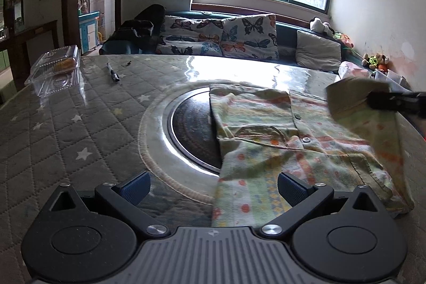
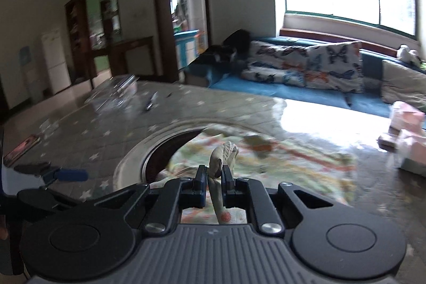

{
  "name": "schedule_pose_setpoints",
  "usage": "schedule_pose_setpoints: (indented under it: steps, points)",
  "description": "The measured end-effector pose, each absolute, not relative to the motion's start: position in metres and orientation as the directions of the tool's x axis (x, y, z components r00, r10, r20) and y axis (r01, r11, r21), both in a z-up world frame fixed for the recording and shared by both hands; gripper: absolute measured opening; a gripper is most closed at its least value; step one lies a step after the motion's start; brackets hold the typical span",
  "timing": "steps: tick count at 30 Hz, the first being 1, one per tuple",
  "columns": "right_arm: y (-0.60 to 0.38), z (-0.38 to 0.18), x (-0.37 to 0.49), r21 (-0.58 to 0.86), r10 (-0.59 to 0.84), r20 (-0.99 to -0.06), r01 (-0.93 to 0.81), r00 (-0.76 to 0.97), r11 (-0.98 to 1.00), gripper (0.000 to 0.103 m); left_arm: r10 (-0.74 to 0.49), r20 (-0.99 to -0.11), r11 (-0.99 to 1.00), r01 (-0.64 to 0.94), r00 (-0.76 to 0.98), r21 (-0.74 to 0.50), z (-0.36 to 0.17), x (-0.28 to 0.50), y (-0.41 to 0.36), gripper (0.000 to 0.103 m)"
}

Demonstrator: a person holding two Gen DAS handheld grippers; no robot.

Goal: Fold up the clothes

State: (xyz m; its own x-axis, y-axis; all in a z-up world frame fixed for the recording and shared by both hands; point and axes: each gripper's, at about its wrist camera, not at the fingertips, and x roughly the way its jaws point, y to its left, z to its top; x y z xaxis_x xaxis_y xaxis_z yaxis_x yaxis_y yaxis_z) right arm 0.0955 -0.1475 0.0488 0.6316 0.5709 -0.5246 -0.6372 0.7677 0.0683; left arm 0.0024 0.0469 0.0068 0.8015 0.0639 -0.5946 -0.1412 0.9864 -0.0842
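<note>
A pale green patterned shirt point(image 1: 287, 140) with buttons lies spread on the table, partly over a round dark hob. My left gripper point(image 1: 213, 185) is open just above the shirt's near hem, nothing between its blue pads point(image 1: 134, 188). My right gripper point(image 2: 214, 177) is shut on a bunched fold of the shirt point(image 2: 222, 153), lifting it off the spread cloth point(image 2: 279, 156). In the left wrist view the right gripper point(image 1: 370, 100) comes in from the right edge, holding a raised flap of the shirt. The left gripper point(image 2: 64, 175) shows at the left of the right wrist view.
The table has a grey quilted star-print cover point(image 1: 66, 124) under a glossy sheet. A clear plastic food box point(image 1: 56, 65) and a black pen point(image 1: 113, 72) lie at the far left. Pink packets point(image 2: 407, 129) sit at the right. A blue sofa with butterfly cushions point(image 1: 221, 36) stands behind.
</note>
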Motion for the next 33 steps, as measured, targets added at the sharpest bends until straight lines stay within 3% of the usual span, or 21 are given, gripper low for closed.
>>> schedule_pose_setpoints:
  steps: [4, 12, 13, 20, 33]
  points:
    - [-0.130, 0.039, 0.090, 0.056, 0.589, -0.560, -0.683, 0.582, 0.728, 0.011, 0.074, -0.587, 0.986, -0.146, 0.806, -0.076, 0.008, 0.001, 0.050, 0.103]
    - [-0.115, 0.025, 0.076, 0.039, 0.598, -0.618, -0.741, 0.510, 0.671, 0.028, 0.081, -0.590, 0.985, -0.154, 0.803, -0.076, 0.009, 0.006, 0.051, 0.103]
    - [-0.118, 0.025, 0.075, 0.039, 0.597, -0.621, -0.740, 0.509, 0.672, 0.035, 0.083, -0.590, 0.985, -0.154, 0.803, -0.072, 0.009, 0.007, 0.050, 0.103]
    - [-0.156, 0.022, 0.074, 0.058, 0.561, -0.650, -0.703, 0.513, 0.709, 0.044, 0.081, -0.582, 0.989, -0.138, 0.809, -0.055, 0.014, 0.017, 0.040, 0.103]
    - [-0.227, -0.020, 0.089, 0.083, 0.415, -0.720, -0.525, 0.556, 0.847, 0.041, 0.068, -0.597, 0.998, -0.056, 0.799, 0.039, 0.005, 0.041, 0.007, 0.103]
